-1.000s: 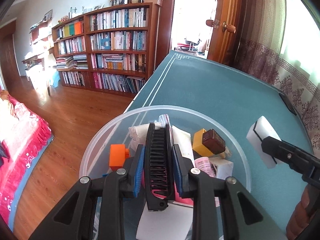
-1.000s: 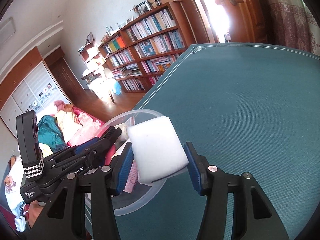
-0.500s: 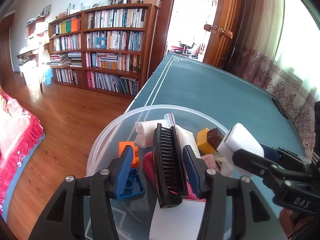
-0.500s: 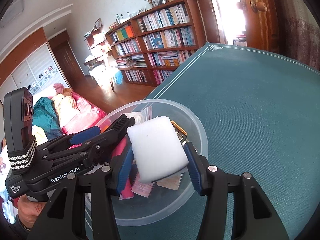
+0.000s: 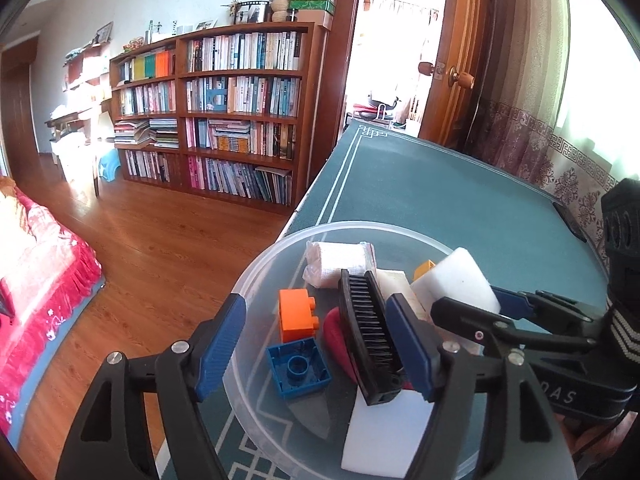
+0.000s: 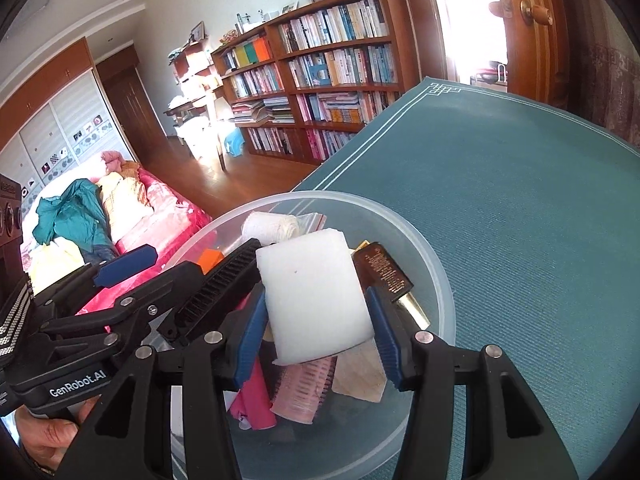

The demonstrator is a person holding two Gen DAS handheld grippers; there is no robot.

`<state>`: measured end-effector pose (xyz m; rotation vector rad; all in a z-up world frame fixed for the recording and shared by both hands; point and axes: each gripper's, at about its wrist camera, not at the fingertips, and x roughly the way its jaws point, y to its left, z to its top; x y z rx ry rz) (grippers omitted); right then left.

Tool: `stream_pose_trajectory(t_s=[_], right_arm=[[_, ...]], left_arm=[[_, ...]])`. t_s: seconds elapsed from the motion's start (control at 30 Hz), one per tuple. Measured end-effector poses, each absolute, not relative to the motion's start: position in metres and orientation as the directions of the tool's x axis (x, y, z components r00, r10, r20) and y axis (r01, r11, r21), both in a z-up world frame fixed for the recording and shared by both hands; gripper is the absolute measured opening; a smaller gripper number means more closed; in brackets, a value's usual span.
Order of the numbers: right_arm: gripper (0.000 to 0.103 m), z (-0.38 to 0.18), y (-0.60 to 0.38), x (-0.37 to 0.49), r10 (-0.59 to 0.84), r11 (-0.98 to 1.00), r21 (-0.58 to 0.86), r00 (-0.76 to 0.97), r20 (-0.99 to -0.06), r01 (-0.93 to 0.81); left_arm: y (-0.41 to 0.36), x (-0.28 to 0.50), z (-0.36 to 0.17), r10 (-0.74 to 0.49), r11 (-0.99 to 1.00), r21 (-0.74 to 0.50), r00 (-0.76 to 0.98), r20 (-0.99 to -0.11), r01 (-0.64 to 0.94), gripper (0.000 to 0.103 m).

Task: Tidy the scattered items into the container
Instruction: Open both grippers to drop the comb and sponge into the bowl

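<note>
The clear round container (image 5: 256,280) sits at the near corner of the green table (image 5: 440,200). The left gripper (image 5: 316,340) hangs over it with its fingers spread wide; the black comb (image 5: 370,332) leans against the inner face of one blue pad, the other pad well clear. The right gripper (image 6: 316,328) pinches the white sponge (image 6: 316,296) above the bowl. Only the left wrist view shows the orange brick (image 5: 296,314) and blue brick (image 5: 298,368) whole; only the right wrist view shows the brown tube (image 6: 382,272) and pink roller (image 6: 308,388).

bookshelf (image 5: 224,120), wooden door (image 6: 532,32), red bedspread (image 5: 36,264)
</note>
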<state>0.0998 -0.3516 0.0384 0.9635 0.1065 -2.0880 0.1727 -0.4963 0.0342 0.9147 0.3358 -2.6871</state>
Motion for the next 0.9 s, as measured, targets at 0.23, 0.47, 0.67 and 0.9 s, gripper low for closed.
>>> stream_pose_trajectory(t_s=[0.23,0.47,0.67,0.9], right_arm=[[0.051,0.034,-0.357,0.094,-0.634,-0.667,0.238,-0.37,-0.679,0.706],[0.051,0.037,-0.352,0.095,-0.642,-0.663,0.255,-0.358,-0.678,0.704],[0.051,0.042,-0.341,0.099,-0.66,-0.658,0.278,-0.358,-0.661,0.7],[0.055,0.037,-0.331,0.107,-0.664,-0.648,0.293,-0.333,-0.669,0.703]], left_arm=[[-0.505,0.181,0.037,-0.21,-0.922,-0.136,-0.762,-0.612,0.363,0.081],[-0.502,0.18,0.035,-0.21,-0.921,-0.132,-0.754,-0.622,0.366,0.082],[-0.497,0.18,0.037,-0.212,-0.924,-0.122,-0.752,-0.625,0.362,0.083],[-0.492,0.184,0.04,-0.225,-0.921,-0.116,-0.75,-0.622,0.373,0.084]])
